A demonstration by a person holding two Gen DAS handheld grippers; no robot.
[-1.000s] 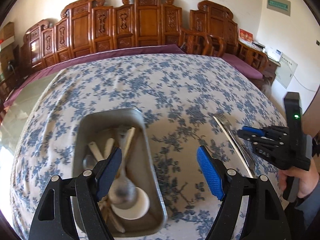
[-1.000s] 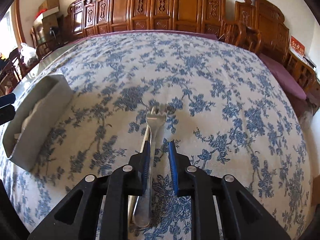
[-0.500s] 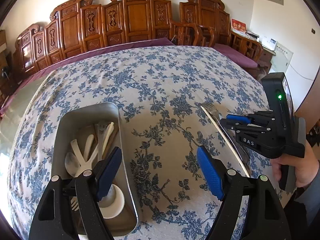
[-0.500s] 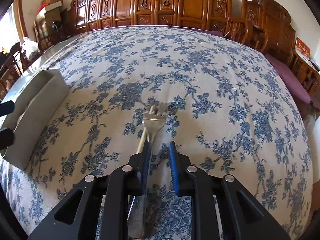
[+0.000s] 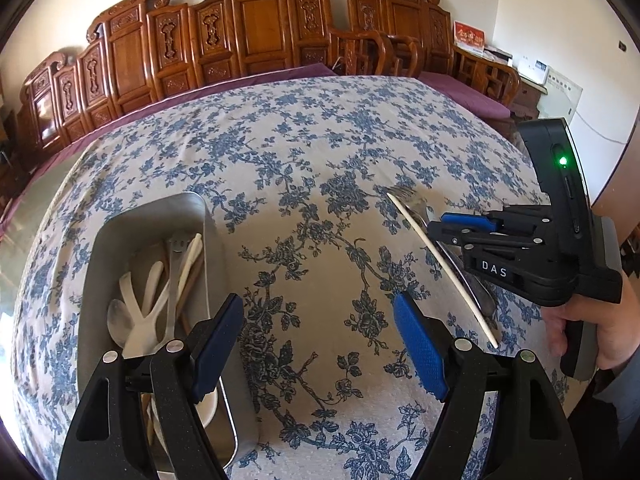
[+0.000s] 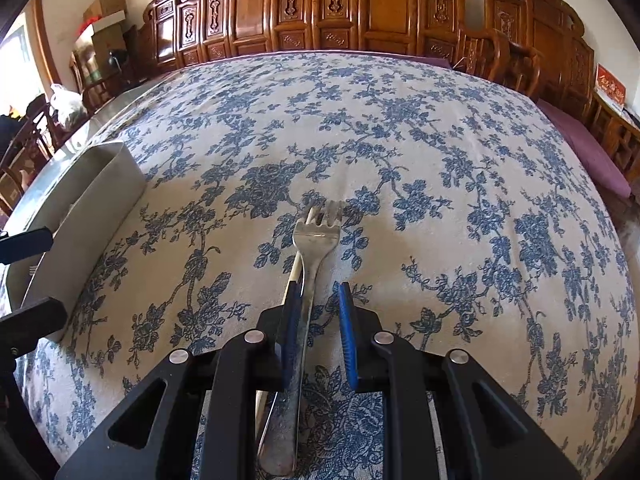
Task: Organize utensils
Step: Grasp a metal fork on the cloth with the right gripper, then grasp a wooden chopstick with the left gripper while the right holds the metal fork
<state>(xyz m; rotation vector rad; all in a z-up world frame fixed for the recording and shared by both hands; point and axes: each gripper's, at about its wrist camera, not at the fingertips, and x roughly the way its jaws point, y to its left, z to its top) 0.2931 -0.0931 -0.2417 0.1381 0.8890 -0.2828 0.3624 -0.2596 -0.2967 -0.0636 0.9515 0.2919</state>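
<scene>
A metal fork (image 6: 308,280) lies on the floral tablecloth beside a pale chopstick (image 6: 294,272). My right gripper (image 6: 320,304) is low over the fork's handle, jaws partly open, with the handle between them; the left pad is close to it and the right pad stands off. In the left wrist view the right gripper (image 5: 440,226) sits over the fork (image 5: 412,202) and chopstick (image 5: 436,256). My left gripper (image 5: 320,344) is wide open and empty, its left finger over the right edge of the metal tray (image 5: 208,224), which holds several spoons and utensils (image 5: 160,292).
The table (image 6: 440,140) carries a blue floral cloth. Carved wooden chairs (image 5: 256,28) line the far side. The tray (image 6: 80,208) stands at the table's left in the right wrist view.
The left gripper has shifted right, so the tray now lies further left in its view. The right gripper has edged forward along the fork handle; its jaws stay slightly apart.
</scene>
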